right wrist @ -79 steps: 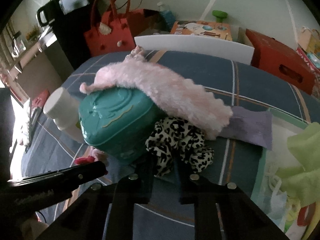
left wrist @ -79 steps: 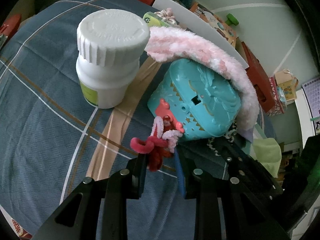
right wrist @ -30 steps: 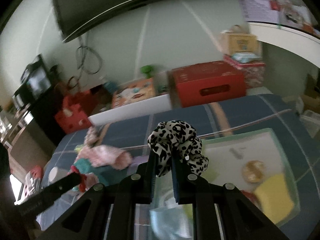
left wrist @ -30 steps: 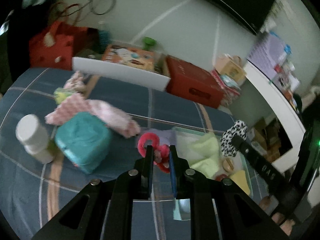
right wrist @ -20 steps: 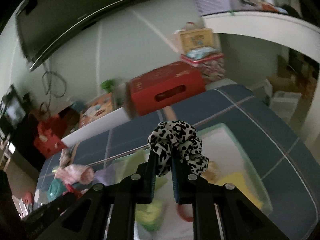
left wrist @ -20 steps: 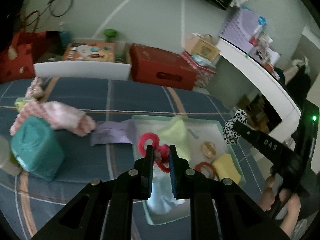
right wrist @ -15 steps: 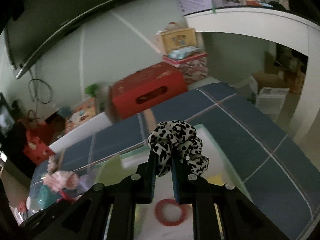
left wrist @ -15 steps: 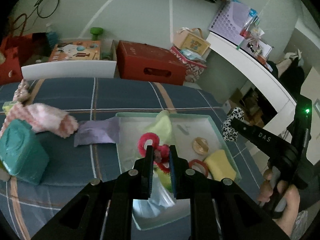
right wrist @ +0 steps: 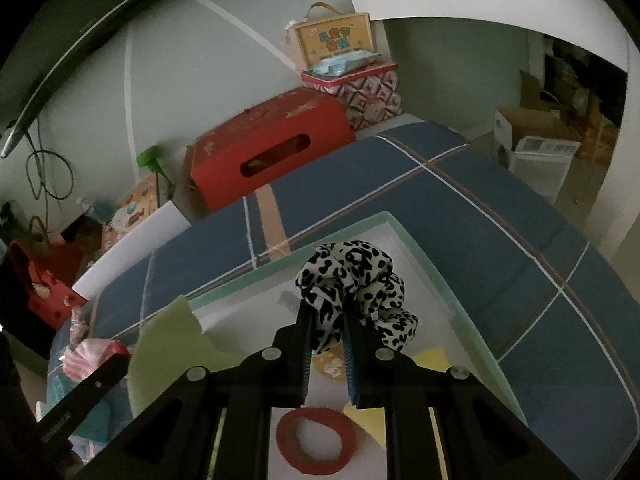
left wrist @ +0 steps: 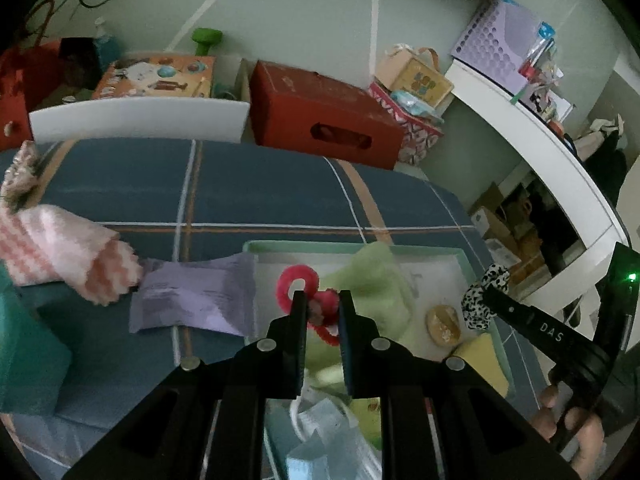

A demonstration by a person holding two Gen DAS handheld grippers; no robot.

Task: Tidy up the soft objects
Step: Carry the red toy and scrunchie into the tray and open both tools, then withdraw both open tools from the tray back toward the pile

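Observation:
My left gripper [left wrist: 322, 300] is shut on a red and pink fuzzy hair tie [left wrist: 304, 292] and holds it above the near left part of a pale green tray [left wrist: 348, 245]. My right gripper [right wrist: 326, 312] is shut on a black and white leopard scrunchie [right wrist: 352, 280] and holds it above the same tray [right wrist: 404, 236]. The scrunchie and the right gripper also show at the tray's right side in the left wrist view [left wrist: 480, 300]. The tray holds a light green cloth [left wrist: 372, 280], a yellow sponge [left wrist: 484, 360], a round biscuit-like piece [left wrist: 442, 320] and a red ring [right wrist: 316, 444].
The tray lies on a blue plaid cloth [left wrist: 260, 184]. Left of it lie a purple packet [left wrist: 192, 300], a pink fluffy cloth [left wrist: 60, 252] and a teal box [left wrist: 24, 356]. A red box [left wrist: 324, 120] and a white board [left wrist: 136, 124] stand behind the bed.
Both grippers carried their hair ties from beside the teal box rightward to above the tray. In the last half second they came a little closer to the tray.

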